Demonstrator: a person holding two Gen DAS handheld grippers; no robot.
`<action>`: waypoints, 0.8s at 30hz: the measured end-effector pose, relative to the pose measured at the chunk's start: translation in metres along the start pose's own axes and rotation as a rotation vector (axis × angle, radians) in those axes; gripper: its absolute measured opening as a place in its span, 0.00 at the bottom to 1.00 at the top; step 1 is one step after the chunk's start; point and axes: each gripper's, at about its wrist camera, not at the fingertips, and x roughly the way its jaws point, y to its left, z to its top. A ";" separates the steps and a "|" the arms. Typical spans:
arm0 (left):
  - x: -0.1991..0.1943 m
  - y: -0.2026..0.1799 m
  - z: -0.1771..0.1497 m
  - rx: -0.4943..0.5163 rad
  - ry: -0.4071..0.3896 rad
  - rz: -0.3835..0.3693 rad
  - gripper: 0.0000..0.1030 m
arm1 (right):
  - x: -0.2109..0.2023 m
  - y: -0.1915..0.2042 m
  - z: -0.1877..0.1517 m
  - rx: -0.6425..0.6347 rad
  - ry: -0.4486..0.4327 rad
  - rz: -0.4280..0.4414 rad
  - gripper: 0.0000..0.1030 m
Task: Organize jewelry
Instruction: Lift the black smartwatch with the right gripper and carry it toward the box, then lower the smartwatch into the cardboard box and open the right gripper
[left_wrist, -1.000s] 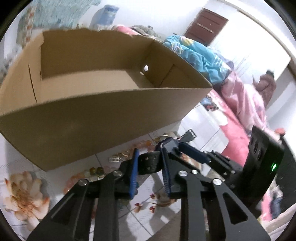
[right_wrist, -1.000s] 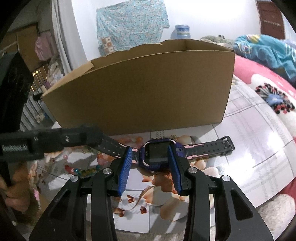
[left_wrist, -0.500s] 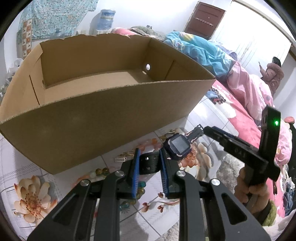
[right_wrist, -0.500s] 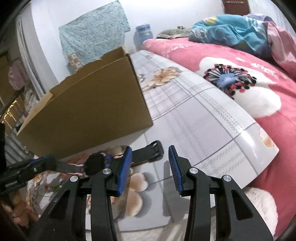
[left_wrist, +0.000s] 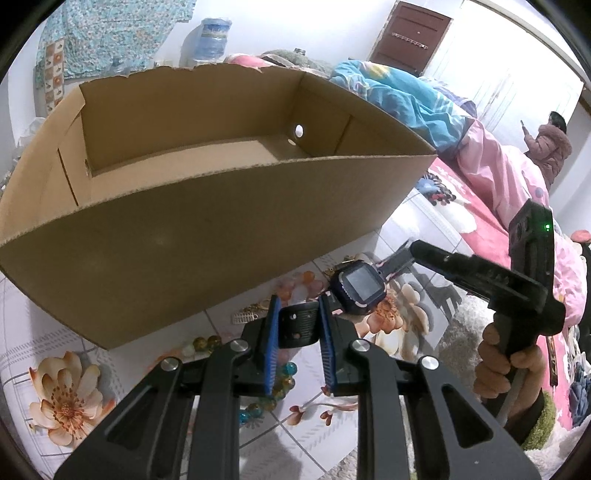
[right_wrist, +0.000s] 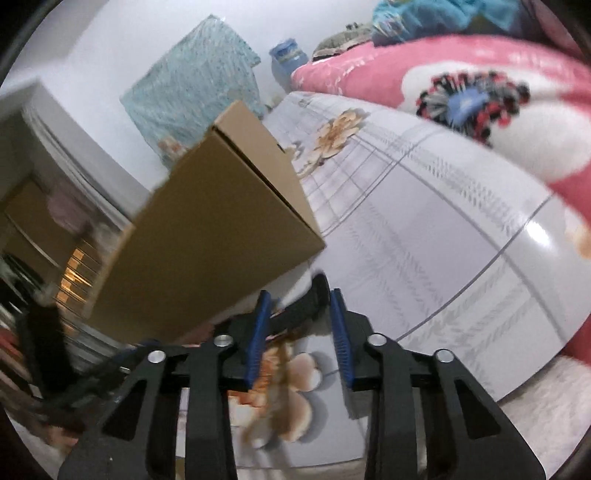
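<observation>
**Gripping the watch strap beside the cardboard box**

Reading any lettering is not possible in either view; the watch face is dark and shows no brand or text.

The left gripper (left_wrist: 295, 325) has its jaws closed on one black strap of the smartwatch (left_wrist: 356, 286), the blue pads pressing the strap from both sides. The watch has a dark navy, rounded-square case with a blank grey screen and a black perforated strap with pinkish edging. Its case sits just beyond the left jaws, a little to the right, above the floral-patterned table (left_wrist: 66, 398); the far strap runs right toward the tip of the right gripper (right_wrist: 299, 314).

From the right wrist camera, the right jaws stand apart, and the end of the black strap lies between the blue pads. That view is motion-blurred, so whether the pads touch the strap probably cannot be settled.

A large open cardboard box (left_wrist: 184, 221) stands on the table just behind the watch, its inside bare cardboard with a small round hole in the far wall. Coloured glass beads (left_wrist: 280, 384) lie on the table under the left jaws, with a small white perforated piece (left_wrist: 243, 316) near the box wall. A pink floral blanket (right_wrist: 461, 92) covers the bed to the right.
</observation>
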 end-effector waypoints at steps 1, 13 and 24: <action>0.001 0.000 -0.001 -0.001 0.003 -0.003 0.18 | 0.000 -0.002 0.000 0.011 0.003 0.008 0.27; 0.000 0.001 -0.003 0.003 -0.003 0.000 0.18 | 0.014 0.003 0.002 0.003 0.000 -0.034 0.05; -0.023 -0.007 0.002 0.032 -0.055 -0.030 0.17 | -0.023 0.053 0.010 -0.139 -0.086 0.023 0.03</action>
